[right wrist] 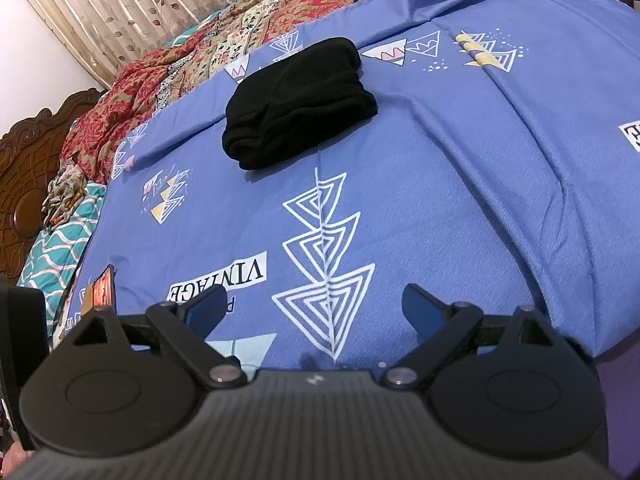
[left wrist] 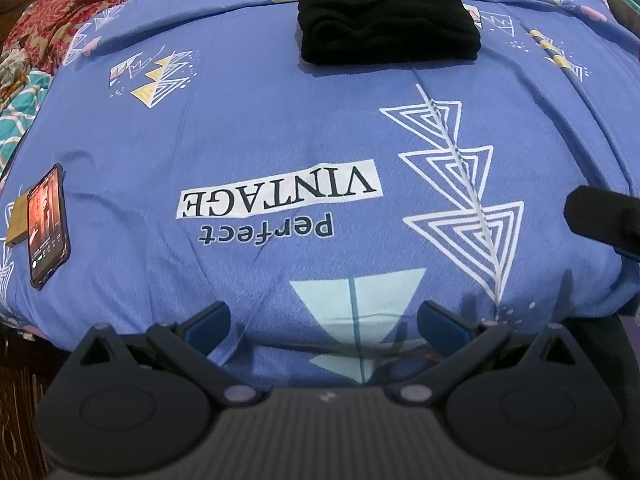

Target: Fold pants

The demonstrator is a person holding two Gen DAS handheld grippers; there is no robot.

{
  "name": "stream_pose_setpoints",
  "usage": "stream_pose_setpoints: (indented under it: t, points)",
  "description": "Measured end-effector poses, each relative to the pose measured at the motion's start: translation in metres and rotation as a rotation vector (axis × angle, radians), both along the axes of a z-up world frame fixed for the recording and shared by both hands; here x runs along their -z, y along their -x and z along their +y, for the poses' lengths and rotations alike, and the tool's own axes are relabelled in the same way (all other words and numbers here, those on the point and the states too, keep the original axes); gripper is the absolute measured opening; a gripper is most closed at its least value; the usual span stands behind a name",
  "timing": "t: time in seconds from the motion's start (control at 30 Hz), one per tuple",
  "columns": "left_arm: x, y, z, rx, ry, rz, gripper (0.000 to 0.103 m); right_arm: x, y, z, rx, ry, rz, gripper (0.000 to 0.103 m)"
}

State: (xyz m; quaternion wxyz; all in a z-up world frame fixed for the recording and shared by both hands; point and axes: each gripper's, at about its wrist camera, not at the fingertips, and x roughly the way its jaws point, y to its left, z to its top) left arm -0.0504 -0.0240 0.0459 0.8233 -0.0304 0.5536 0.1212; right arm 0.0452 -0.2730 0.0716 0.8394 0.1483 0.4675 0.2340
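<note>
Left black two-finger gripper with blue pads (left wrist: 324,320): jaws spread wide, nothing between them | Right black two-finger gripper with blue pads (right wrist: 314,306): jaws spread wide, nothing held | both level, pointing forward, side by side

Bedroom in a home. Bed (left wrist: 280,152) fills both views, covered w/ a blue printed bedsheet (right wrist: 460,208): white triangle motifs, "perfect VINTAGE" lettering. Carved dark wooden headboard (right wrist: 28,168) at the far left end in the right wrist view. Behind it a plain pale wall, and floral leaf-print curtains (right wrist: 120,8) hanging in pleats. Rumpled household textiles along the far side of the bed: red/beige floral quilt (right wrist: 132,92), teal & white patterned blanket (right wrist: 56,248). Folded black pants (left wrist: 384,16) lie on the sheet, plus a smartphone (left wrist: 46,222) w/ lit screen near the bed edge. All domestic, lived-in stuff.
</note>
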Motion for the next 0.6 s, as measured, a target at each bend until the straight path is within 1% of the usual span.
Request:
stream_pose_setpoints:
  t: [0.6]
  points:
    - [0.0052,-0.0002,0.0032,-0.018,0.017,0.028,0.103,0.0037,0.0014,-0.0001,-0.014,-0.003,0.022,0.096]
